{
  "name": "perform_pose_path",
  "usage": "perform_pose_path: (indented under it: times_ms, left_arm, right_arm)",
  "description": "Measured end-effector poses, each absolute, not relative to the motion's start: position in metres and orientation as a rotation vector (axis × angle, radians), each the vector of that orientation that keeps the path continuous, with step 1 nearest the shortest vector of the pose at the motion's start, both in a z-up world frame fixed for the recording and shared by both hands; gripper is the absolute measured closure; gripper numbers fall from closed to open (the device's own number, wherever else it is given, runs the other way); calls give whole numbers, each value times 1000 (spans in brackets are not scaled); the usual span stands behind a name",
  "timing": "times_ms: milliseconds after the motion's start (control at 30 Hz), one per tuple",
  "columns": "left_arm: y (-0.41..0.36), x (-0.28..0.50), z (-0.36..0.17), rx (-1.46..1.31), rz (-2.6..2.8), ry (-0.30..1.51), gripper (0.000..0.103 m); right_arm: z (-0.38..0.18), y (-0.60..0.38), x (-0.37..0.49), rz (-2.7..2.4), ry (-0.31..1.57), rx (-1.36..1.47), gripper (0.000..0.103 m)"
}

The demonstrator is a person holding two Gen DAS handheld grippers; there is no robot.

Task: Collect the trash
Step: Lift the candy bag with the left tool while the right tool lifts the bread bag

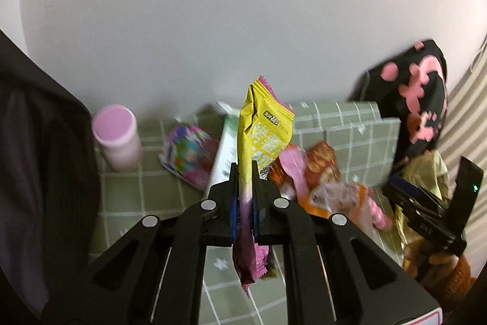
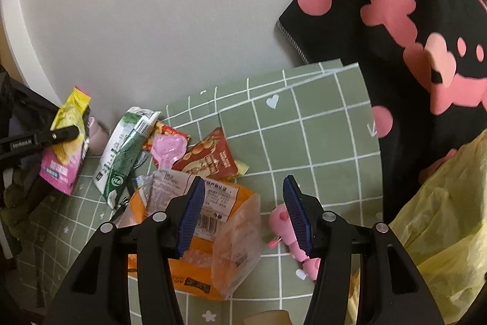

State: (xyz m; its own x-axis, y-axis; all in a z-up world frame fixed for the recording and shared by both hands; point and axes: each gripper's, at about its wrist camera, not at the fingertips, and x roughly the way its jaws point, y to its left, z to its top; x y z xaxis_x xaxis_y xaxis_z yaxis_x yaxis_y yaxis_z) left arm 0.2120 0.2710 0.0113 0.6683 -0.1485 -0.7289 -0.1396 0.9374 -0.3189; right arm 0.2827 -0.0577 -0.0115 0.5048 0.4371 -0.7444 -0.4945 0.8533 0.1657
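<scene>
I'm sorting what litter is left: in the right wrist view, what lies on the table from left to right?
Yellow and pink wrapper held by the left gripper → green and white packet → red snack packet → pink toy → yellow bag.

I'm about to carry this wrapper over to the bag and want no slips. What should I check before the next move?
1. Left tongs shut on the yellow and pink wrapper: ok.
2. Wrapper lifted off the green checked cloth: ok.
3. Right tongs open and empty: ok.
4. Yellow bag in view at the right: ok.
5. Bag mouth open enough to drop into: cannot tell.
6. Table cleared: not ok; the orange packet, green and white wrapper and red packet lie there.
</scene>
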Motion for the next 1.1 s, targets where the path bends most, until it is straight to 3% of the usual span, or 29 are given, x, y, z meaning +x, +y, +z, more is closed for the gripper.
perform_pose_path:
  times_ms: [333, 733, 867, 933, 1100]
  left_arm:
    - [238, 211, -37, -323, -9, 952, 96]
    - [240, 206, -35, -353, 14, 937, 96]
    - [239, 191, -31, -347, 35, 940, 96]
    - [238, 186, -29, -330, 37, 950, 96]
    - [238, 188, -10, -319, 43, 915, 96]
  right_arm:
    - [-30, -57, 261, 561, 982, -124, 51]
    - [-73, -43, 262, 532, 1062, -106, 52]
    - [-76, -45, 267, 559, 1061, -59, 66]
    - [-73, -46, 266, 567, 1055, -53, 79]
    - [-57, -50, 262, 558, 1033, -78, 85]
